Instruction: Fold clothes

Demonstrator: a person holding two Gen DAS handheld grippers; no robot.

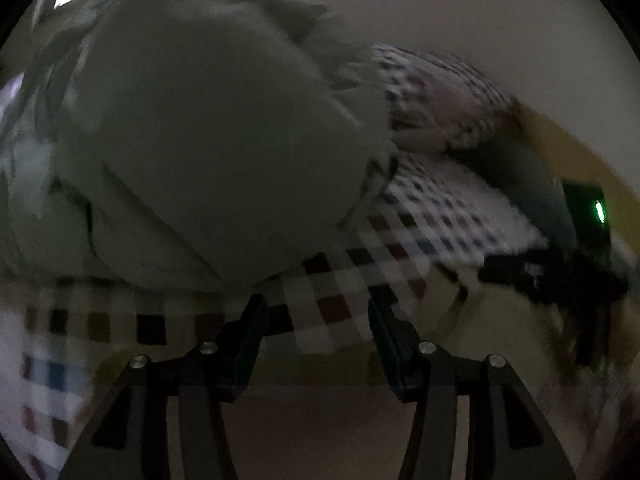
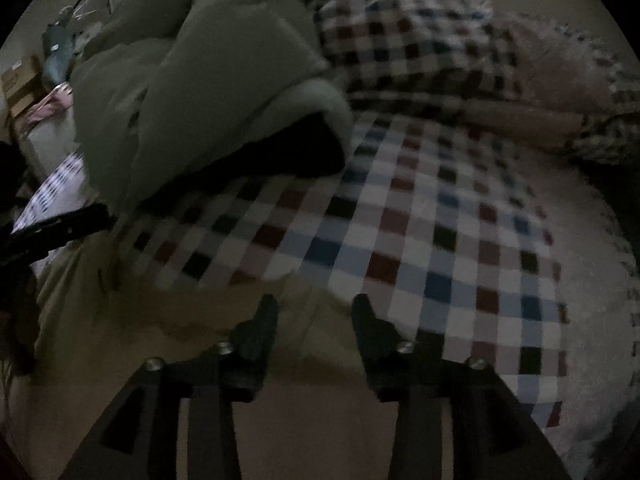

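An olive-khaki garment [image 2: 180, 320] lies rumpled on a checkered bedsheet [image 2: 440, 240]. My right gripper [image 2: 315, 306] hovers just over the garment's edge, open, its pads pressing on nothing. In the left wrist view the same garment [image 1: 480, 320] shows at lower right and my left gripper [image 1: 316, 306] stands open above the sheet [image 1: 328, 308], which is seen behind its fingers. The right gripper [image 1: 552, 276], with a green light on it, is at the far right there. A black finger of the left gripper [image 2: 60, 226] shows at the left edge of the right wrist view.
A big grey-green padded bundle [image 2: 192, 80] is heaped on the bed's far left, also filling the left wrist view [image 1: 200, 140]. A checkered pillow [image 2: 400, 40] and a fuzzy beige blanket [image 2: 560, 80] lie at the back. Cardboard boxes [image 2: 20, 80] stand far left.
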